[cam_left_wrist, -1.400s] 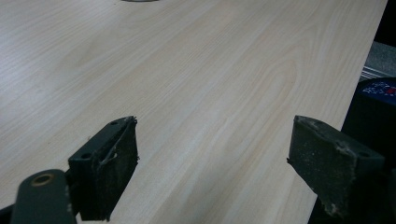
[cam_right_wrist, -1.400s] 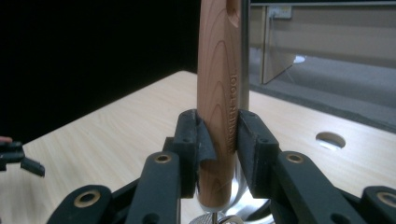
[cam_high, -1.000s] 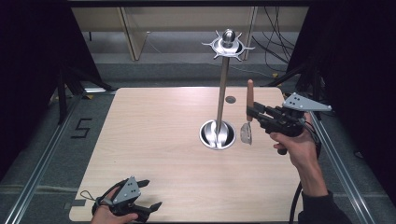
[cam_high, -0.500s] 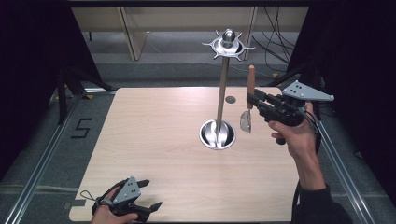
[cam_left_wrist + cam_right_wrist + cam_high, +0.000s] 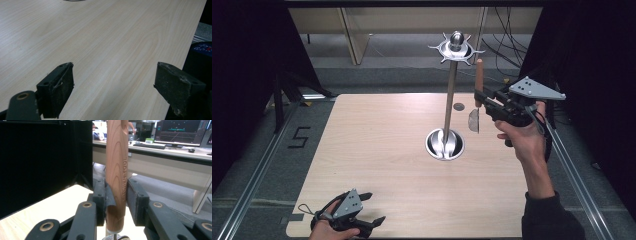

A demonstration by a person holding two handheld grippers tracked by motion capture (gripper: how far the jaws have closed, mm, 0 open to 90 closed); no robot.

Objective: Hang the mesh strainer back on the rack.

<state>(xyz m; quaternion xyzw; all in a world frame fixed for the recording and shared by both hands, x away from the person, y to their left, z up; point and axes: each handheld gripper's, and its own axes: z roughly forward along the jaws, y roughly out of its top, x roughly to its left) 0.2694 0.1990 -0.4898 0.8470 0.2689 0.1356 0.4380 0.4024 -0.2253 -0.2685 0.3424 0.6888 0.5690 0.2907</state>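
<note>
The wooden-handled utensil [image 5: 478,85] stands upright in your right gripper [image 5: 484,100], held in the air above the tabletop's [image 5: 377,145] right edge, its metal end hanging below the jaws. Nearest you, your left gripper [image 5: 364,212] rests at the tabletop's near-left corner with its jaws apart on nothing. Your right gripper's jaws are clamped on the wooden handle. Farther in, the metal stand [image 5: 451,90] rises from its round base, just left of the utensil.
</note>
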